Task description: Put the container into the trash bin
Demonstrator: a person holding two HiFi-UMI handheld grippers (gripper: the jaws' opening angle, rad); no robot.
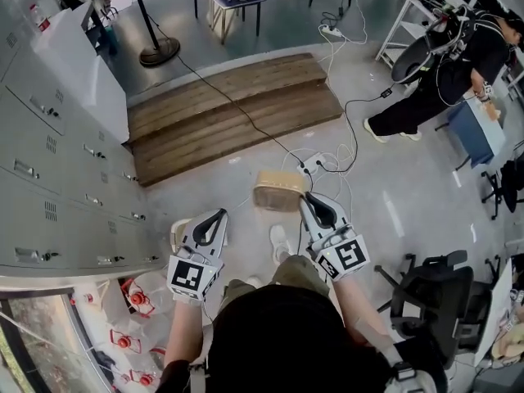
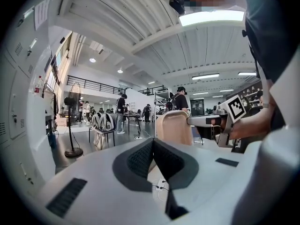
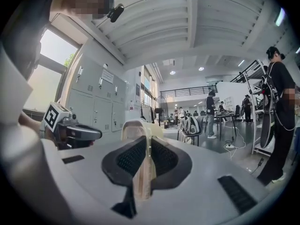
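Observation:
A beige plastic container (image 1: 278,191) hangs above the floor in front of me. My right gripper (image 1: 309,205) is shut on its rim. In the right gripper view the thin translucent wall of the container (image 3: 142,146) stands pinched between the dark pads. My left gripper (image 1: 218,218) is level with it on the left, a short way from the container, shut with nothing in it. From the left gripper view the container (image 2: 174,126) shows ahead to the right, with the right gripper (image 2: 220,121) on it. A pale round rim (image 1: 178,234), perhaps a bin, peeks out beside the left gripper.
Grey lockers (image 1: 49,187) line the left side. A wooden ramp (image 1: 233,109) lies ahead, with cables and a power strip (image 1: 311,164) on the floor. A black office chair (image 1: 426,289) stands at lower right. A person (image 1: 446,76) is at upper right.

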